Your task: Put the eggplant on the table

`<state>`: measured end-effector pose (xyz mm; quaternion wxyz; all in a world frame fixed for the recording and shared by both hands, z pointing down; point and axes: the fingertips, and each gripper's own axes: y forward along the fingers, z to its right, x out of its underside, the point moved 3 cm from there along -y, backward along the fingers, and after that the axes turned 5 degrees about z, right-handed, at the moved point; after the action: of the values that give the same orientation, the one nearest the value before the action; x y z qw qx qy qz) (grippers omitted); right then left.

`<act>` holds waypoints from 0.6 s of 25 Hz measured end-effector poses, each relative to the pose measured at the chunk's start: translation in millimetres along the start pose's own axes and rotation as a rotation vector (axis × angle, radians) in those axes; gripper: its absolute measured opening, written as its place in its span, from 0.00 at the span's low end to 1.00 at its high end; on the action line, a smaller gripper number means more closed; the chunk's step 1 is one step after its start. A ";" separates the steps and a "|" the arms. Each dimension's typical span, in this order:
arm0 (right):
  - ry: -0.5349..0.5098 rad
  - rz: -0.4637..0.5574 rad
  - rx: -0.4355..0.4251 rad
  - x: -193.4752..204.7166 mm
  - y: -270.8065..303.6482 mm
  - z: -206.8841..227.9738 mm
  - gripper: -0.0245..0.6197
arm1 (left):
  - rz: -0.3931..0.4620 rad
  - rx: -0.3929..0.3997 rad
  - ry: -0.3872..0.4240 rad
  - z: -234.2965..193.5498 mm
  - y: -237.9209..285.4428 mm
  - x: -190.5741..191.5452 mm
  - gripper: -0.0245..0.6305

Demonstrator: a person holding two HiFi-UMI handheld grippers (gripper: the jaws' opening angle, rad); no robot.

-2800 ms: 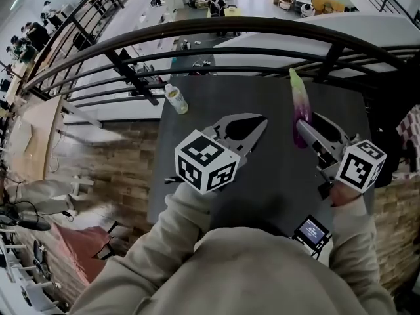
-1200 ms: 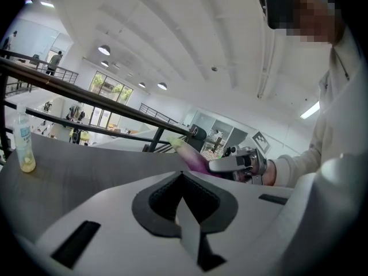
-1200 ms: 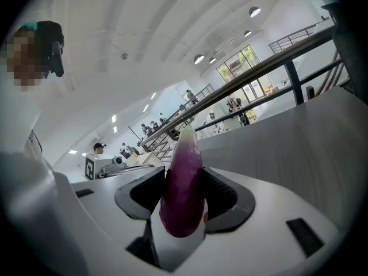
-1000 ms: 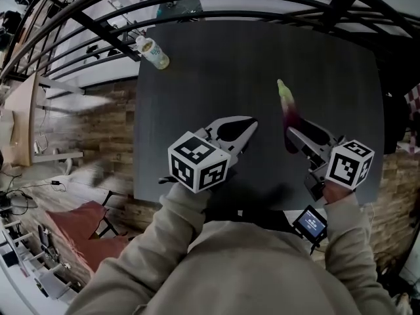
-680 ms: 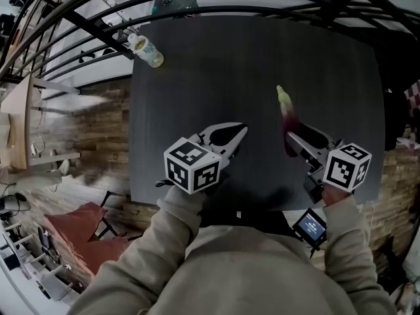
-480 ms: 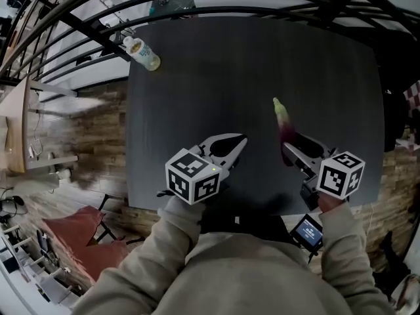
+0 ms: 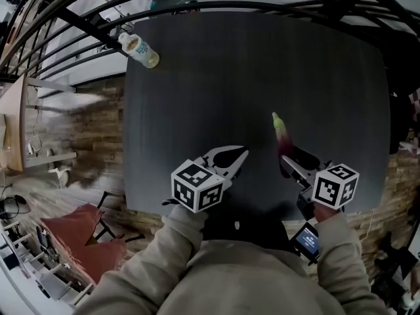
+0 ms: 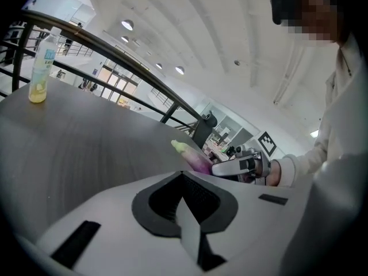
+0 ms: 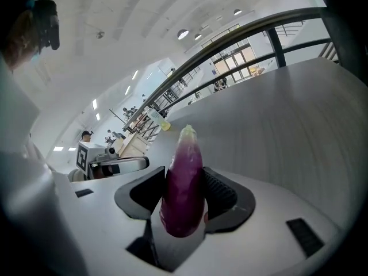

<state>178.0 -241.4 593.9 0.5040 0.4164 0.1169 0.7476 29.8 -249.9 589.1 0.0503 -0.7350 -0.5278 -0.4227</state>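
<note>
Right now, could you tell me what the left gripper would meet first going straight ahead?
Probably the table top, just ahead of the left gripper; the eggplant is off to its right.

Your right gripper [image 9: 184, 195] has its jaws clamped on the eggplant [image 9: 185, 165]: purple body between the pads, pale green tip pointing out over the grey table [image 9: 287, 108]. At the left, your left gripper [image 9: 118, 165] hovers nearby. Far back, what looks like a bottle [image 9: 156, 118] stands near the railing [image 9: 259, 23].

Head camera steeply down on table [image 7: 197, 77]; gripper cameras close along jaws, apparently same table
</note>
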 end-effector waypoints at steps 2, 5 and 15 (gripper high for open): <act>0.012 -0.011 0.004 6.6 2.4 3.2 0.38 | -0.013 -0.005 -0.013 -2.2 0.8 9.0 0.04; 0.041 -0.016 0.002 12.0 14.9 8.0 0.38 | -0.016 -0.010 -0.035 -12.1 0.2 17.2 0.04; 0.065 -0.065 0.046 37.1 48.9 29.7 0.38 | -0.057 -0.029 -0.064 -43.7 7.3 46.5 0.04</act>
<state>162.6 -239.8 660.3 0.5145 0.3995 0.1637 0.7409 14.9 -241.7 651.0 0.0109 -0.7333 -0.5438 -0.4079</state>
